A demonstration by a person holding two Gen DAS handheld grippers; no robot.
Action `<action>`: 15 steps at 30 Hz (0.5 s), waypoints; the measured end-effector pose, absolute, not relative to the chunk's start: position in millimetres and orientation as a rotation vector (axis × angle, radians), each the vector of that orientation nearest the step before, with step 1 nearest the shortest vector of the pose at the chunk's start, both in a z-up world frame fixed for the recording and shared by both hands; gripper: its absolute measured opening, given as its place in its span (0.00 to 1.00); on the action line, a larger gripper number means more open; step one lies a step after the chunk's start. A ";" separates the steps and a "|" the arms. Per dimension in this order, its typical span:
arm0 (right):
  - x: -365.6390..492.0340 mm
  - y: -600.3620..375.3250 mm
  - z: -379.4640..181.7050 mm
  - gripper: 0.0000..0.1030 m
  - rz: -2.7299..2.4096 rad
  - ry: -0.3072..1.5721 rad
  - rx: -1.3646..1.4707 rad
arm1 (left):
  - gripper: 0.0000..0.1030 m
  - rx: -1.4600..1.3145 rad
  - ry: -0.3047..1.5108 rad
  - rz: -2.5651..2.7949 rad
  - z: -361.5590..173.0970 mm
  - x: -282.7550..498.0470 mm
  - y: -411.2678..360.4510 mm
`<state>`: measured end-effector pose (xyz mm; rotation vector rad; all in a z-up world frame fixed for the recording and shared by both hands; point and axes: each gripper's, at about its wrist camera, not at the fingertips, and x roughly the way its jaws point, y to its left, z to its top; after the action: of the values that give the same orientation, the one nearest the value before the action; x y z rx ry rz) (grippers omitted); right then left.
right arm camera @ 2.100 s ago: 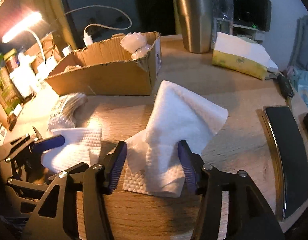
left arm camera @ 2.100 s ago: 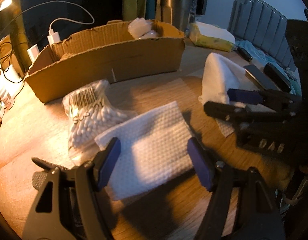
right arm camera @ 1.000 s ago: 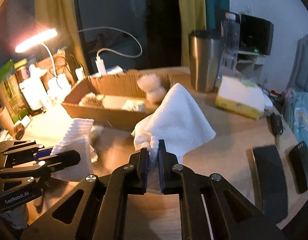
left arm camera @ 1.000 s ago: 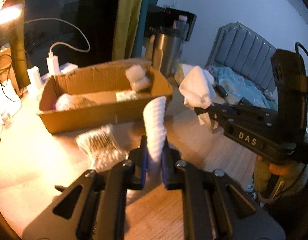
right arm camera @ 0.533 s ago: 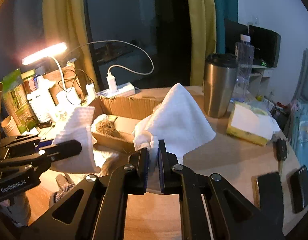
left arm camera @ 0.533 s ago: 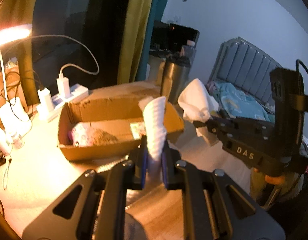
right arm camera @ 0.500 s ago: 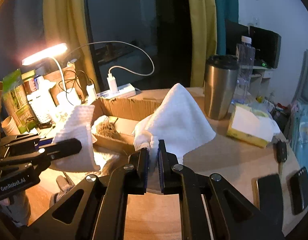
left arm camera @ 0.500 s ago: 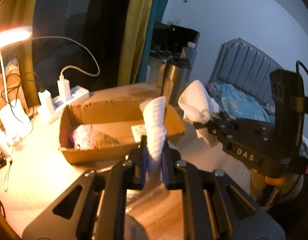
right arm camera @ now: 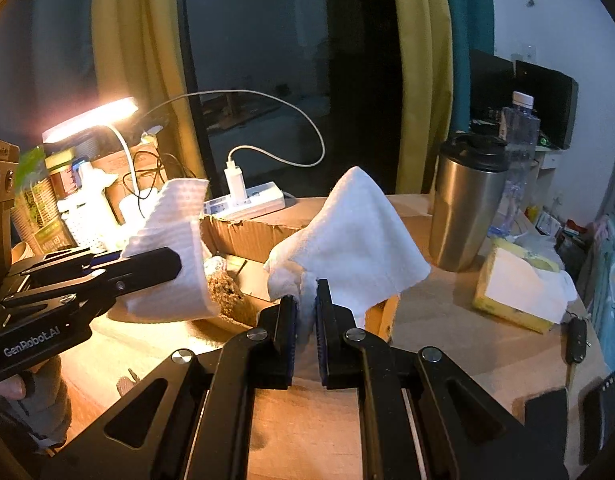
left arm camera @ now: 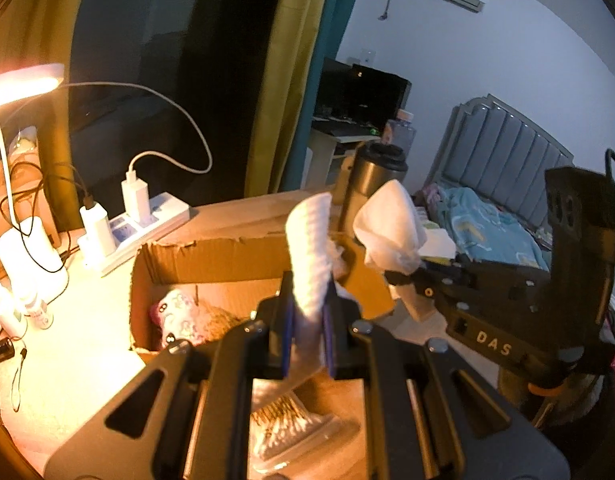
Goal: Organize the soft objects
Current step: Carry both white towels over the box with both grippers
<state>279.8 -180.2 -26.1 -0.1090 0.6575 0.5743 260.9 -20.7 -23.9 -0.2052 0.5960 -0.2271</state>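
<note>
The left gripper (left arm camera: 307, 320) pinches a textured wipe (left arm camera: 309, 248) and the right gripper (right arm camera: 306, 320) a white cloth (right arm camera: 347, 236) above the cardboard box (left arm camera: 211, 256); released early, they may miss it.

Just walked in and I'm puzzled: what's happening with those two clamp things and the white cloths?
A person is tidying soft things into a cardboard box. The left gripper has its jaws shut on a ribbed white cloth; the right gripper is shut on a white towel. Both cloths are held up in the air near the box, which already has soft items inside.
</note>
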 end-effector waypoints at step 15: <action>311.5 -149.3 -43.1 0.09 0.665 0.689 -0.089 | 0.11 -0.238 0.632 -0.120 -54.5 302.7 17.2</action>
<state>311.5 -149.3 -43.1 -0.0886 0.6893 0.6654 302.7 17.2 -54.5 -0.2382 0.6322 -0.1200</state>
